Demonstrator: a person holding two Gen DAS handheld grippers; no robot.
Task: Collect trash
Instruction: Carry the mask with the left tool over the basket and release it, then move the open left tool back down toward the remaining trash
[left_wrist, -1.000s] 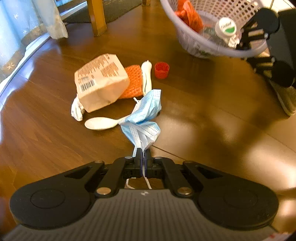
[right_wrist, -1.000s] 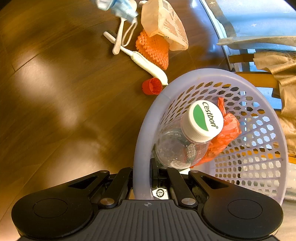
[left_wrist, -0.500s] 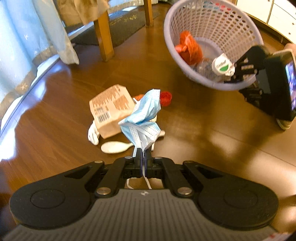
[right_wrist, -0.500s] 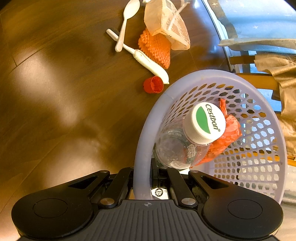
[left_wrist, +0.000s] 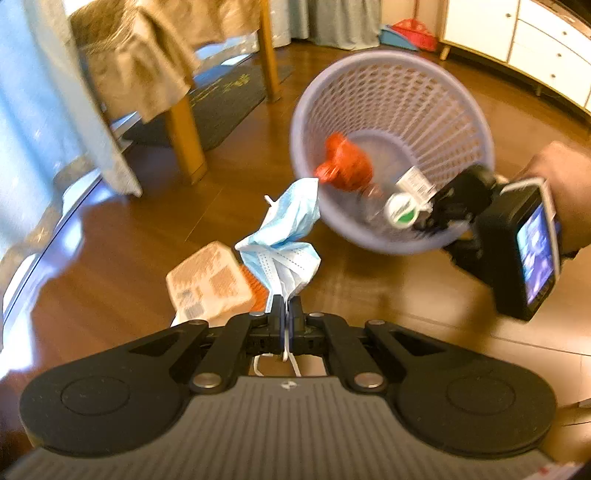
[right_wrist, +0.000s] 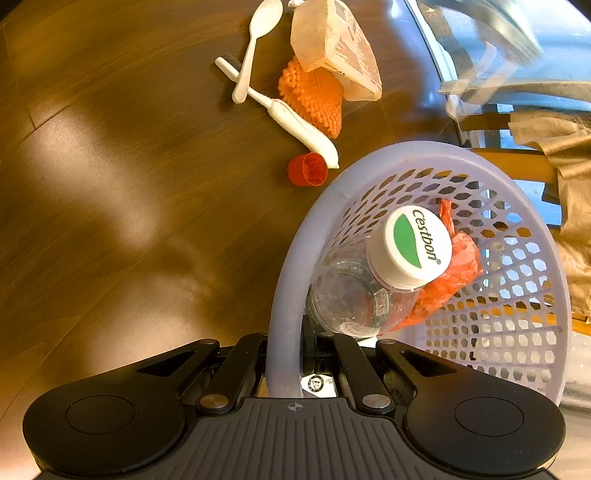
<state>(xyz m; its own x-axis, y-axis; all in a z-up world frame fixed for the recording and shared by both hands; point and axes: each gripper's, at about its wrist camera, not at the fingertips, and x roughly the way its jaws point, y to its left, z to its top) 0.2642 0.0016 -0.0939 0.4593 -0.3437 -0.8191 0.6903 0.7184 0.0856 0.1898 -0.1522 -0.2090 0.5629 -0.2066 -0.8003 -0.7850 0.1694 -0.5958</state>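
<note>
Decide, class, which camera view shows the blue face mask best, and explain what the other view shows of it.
The left wrist view shows it best: the face mask hangs crumpled from the shut left gripper, in front of the lavender basket. The right wrist view shows none of it, only the basket, the bottle and floor litter.

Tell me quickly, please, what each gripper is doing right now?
Left gripper: shut on the blue face mask.
Right gripper: shut on the rim of the lavender basket.
</note>
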